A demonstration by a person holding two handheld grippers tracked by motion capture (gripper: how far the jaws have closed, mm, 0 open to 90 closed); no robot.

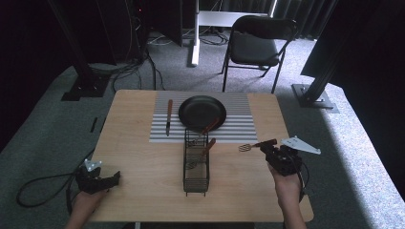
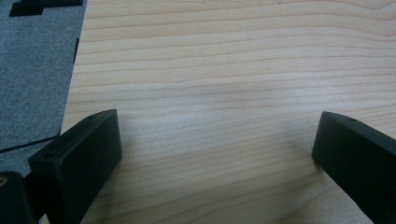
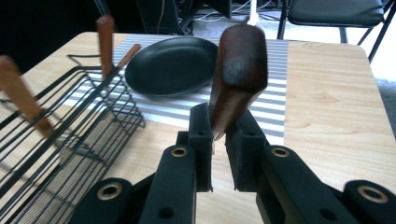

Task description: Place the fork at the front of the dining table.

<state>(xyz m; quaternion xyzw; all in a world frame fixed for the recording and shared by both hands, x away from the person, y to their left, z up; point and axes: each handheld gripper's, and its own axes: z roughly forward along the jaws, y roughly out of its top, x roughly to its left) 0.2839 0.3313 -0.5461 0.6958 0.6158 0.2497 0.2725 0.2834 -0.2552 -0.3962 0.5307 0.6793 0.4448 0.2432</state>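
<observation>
Jaws of right gripper [image 3: 218, 140] clamp fork [image 1: 253, 145] handle between them.

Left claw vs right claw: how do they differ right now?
Left claw is open with bare table between its jaws; right claw is shut on a wooden-handled fork. Left rests low at the table's near-left corner; right is raised by the near-right edge. Both are black, hand-held.

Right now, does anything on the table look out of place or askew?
Nothing looks spilled or damaged. The knife lies straight on the striped mat beside the black plate. Two wooden-handled utensils lean in the wire basket. The right gripper holds a fork by its wooden handle.
</observation>
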